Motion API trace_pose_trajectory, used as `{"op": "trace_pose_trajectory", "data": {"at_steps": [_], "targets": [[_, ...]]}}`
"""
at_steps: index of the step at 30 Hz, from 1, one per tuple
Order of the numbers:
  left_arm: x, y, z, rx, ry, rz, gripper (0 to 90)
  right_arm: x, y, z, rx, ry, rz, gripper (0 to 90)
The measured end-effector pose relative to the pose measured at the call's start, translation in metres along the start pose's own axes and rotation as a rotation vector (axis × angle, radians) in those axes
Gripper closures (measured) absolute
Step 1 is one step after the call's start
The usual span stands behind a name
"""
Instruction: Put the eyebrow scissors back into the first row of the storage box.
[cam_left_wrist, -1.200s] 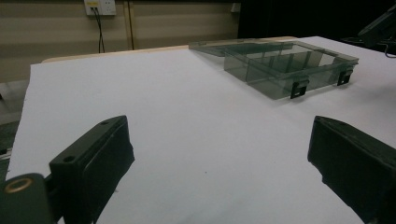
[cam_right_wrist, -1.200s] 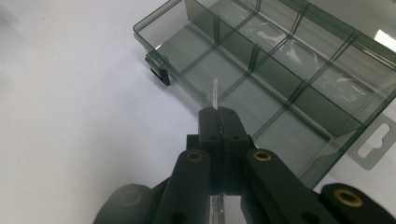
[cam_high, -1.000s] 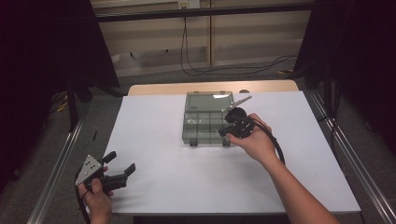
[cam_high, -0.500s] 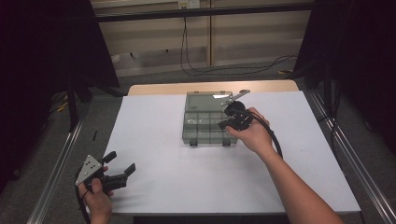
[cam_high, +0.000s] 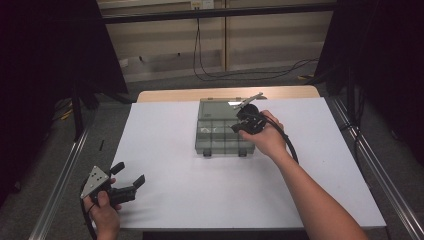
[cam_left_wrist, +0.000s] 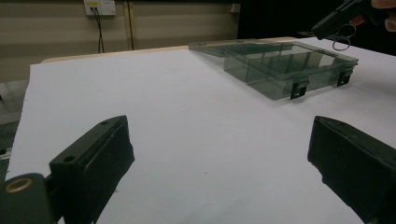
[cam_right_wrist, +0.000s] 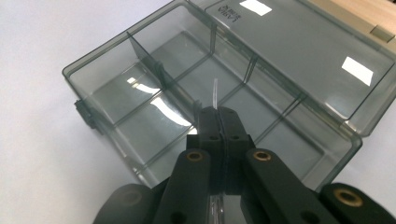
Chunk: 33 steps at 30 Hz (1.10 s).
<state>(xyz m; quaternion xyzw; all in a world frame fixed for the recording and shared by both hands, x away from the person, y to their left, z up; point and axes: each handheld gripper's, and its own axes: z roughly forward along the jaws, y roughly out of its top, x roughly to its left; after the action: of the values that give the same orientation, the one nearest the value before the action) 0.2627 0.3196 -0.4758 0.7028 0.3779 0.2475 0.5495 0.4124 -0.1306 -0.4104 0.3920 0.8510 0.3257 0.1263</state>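
Note:
A smoky translucent compartment box (cam_high: 216, 146) lies open at the table's middle, its lid (cam_high: 218, 107) folded back flat. My right gripper (cam_high: 242, 125) hovers over the box's right half, tilted down. In the right gripper view its jaws (cam_right_wrist: 218, 113) are shut on a thin clear plastic strip (cam_right_wrist: 215, 93) that sticks up from the tips, above the dividers of the box (cam_right_wrist: 95, 86). My left gripper (cam_high: 129, 174) rests near the front left corner with its jaws wide open and nothing between them (cam_left_wrist: 219, 154). The box (cam_left_wrist: 280, 70) and the right gripper (cam_left_wrist: 337, 18) also show far off in the left gripper view.
White sheet (cam_high: 175, 200) covers the table, with bare wood (cam_high: 175, 95) at its far edge. Metal rails (cam_high: 65, 175) run along both sides. Cables (cam_high: 240, 75) trail on the floor behind the table. The box's visible compartments look empty.
The right gripper has shifted a little left and farther over the box, still shut on the strip. The left gripper has stayed put.

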Motion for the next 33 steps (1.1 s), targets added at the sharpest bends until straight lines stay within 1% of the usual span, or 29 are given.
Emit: {"op": "trace_pose_trajectory", "data": {"at_steps": [2,4,5,6,7,8,9,12,14,16,17,18,19,21,23,24,25,26,28,30,31,32,33], "targets": [[0.0,0.0,0.0,0.0,-0.001,0.0,6.2,-0.002,0.001,0.002,-0.002,-0.01,-0.012,90.0],[0.0,0.0,0.0,0.0,0.0,0.0,6.2,-0.003,0.003,0.004,-0.003,-0.013,-0.007,90.0],[0.0,0.0,0.0,0.001,-0.008,0.002,6.2,-0.005,0.003,0.005,-0.004,-0.017,-0.012,90.0],[0.001,0.0,0.0,0.001,-0.008,0.003,6.2,-0.006,0.004,0.007,-0.006,-0.021,-0.024,90.0],[0.001,0.0,0.0,0.0,-0.002,0.004,6.2,-0.008,0.006,0.009,-0.002,-0.04,-0.05,90.0],[0.0,0.0,0.0,-0.003,-0.006,-0.001,6.2,-0.008,0.006,0.009,-0.002,-0.04,-0.05,90.0],[0.001,0.0,0.0,-0.001,-0.006,0.003,6.2,-0.008,0.007,0.011,-0.004,-0.046,-0.061,90.0],[0.001,0.0,0.0,0.0,-0.002,0.003,6.2,-0.011,0.01,0.014,-0.016,-0.035,-0.059,90.0],[0.001,0.0,0.0,0.0,-0.002,0.003,6.2,-0.012,0.011,0.017,-0.022,-0.043,-0.073,90.0],[0.001,0.0,0.0,0.0,-0.003,0.005,6.2,-0.013,0.012,0.021,-0.031,-0.042,-0.077,90.0],[0.001,0.0,0.0,0.001,-0.006,0.006,6.2,-0.013,0.012,0.024,-0.039,-0.036,-0.091,90.0],[0.001,0.0,0.0,0.001,-0.008,0.004,6.2,-0.013,0.013,0.025,-0.037,-0.043,-0.102,90.0],[0.001,0.0,0.0,0.001,-0.008,0.002,6.3,-0.013,0.014,0.028,-0.051,-0.037,-0.123,90.0],[0.001,0.0,0.0,0.001,-0.012,0.0,6.3,-0.013,0.015,0.03,-0.056,-0.036,-0.128,90.0],[0.001,0.0,0.0,-0.003,-0.007,-0.001,6.4,-0.012,0.016,0.034,-0.054,-0.049,-0.139,90.0],[0.001,0.0,0.0,-0.003,-0.006,-0.001,6.4,-0.011,0.017,0.038,-0.05,-0.058,-0.157,90.0],[0.001,0.0,0.0,0.0,-0.006,0.002,6.4,-0.011,0.017,0.038,-0.05,-0.058,-0.157,90.0],[0.001,0.0,0.0,-0.002,-0.005,0.0,6.4,-0.011,0.017,0.039,-0.049,-0.047,-0.158,90.0],[0.001,0.0,0.0,-0.001,-0.008,0.002,6.4,-0.01,0.016,0.045,-0.044,-0.049,-0.133,90.0],[0.001,0.0,0.0,0.001,-0.01,0.003,6.5,-0.011,0.016,0.047,-0.044,-0.057,-0.132,90.0],[0.001,0.0,0.0,0.001,-0.013,0.003,6.6,-0.01,0.015,0.049,-0.035,-0.065,-0.103,88.8],[0.001,0.0,0.0,0.001,-0.01,0.003,6.6,-0.012,0.015,0.048,-0.048,-0.047,-0.038,77.7],[0.001,0.0,0.0,-0.003,-0.009,-0.002,6.6,-0.012,0.015,0.048,-0.048,-0.047,-0.038,77.7]]}}
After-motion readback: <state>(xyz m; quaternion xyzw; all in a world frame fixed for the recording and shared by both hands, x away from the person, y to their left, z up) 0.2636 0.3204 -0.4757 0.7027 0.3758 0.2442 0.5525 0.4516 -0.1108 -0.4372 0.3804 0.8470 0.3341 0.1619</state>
